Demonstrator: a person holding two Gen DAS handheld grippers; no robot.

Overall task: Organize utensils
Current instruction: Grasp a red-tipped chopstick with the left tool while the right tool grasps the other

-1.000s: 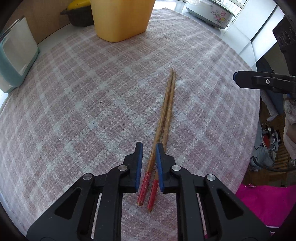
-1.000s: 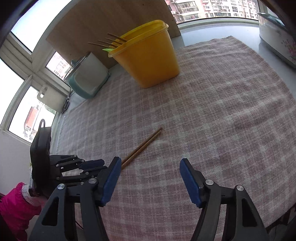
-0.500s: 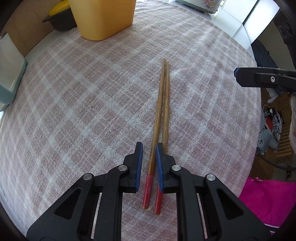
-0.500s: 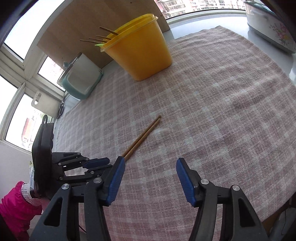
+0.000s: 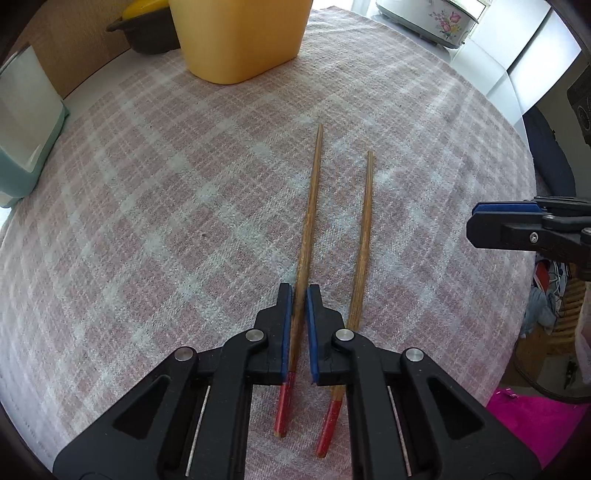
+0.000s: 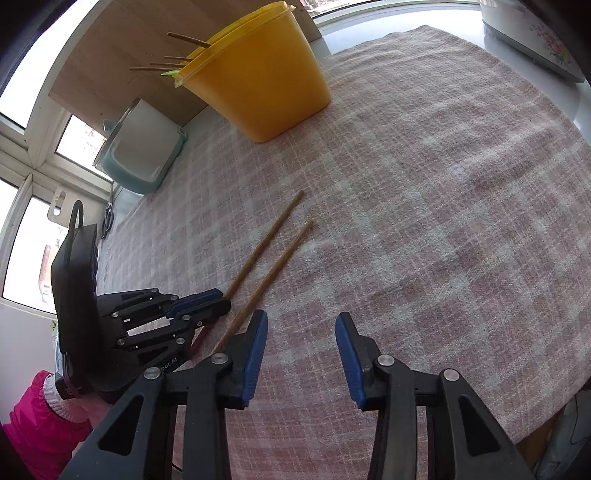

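Two wooden chopsticks with red ends lie side by side, slightly apart, on the pink checked cloth [image 5: 147,221]. My left gripper [image 5: 299,291] is closing on the left chopstick [image 5: 308,221], and its blue pads press on the shaft above the red end. The other chopstick [image 5: 364,236] lies free just outside the right finger. In the right wrist view my right gripper [image 6: 301,317] hovers over bare cloth. Its jaws are closing with nothing between them. The free chopstick [image 6: 280,262] runs under its left finger. The left gripper [image 6: 218,299] appears beside it.
A yellow tub [image 6: 258,81] holding several chopsticks [image 6: 184,38] stands at the back. A teal-and-white container [image 5: 22,147] is at the left, a dark pot [image 5: 147,26] is behind it, and a floral cooker [image 5: 436,18] is at the back right. The table's edge [image 5: 532,258] curves close on the right.
The left gripper slid forward along the chopsticks and closed on the left one. The pair, earlier touching, now lies apart. The right gripper's jaws have narrowed.
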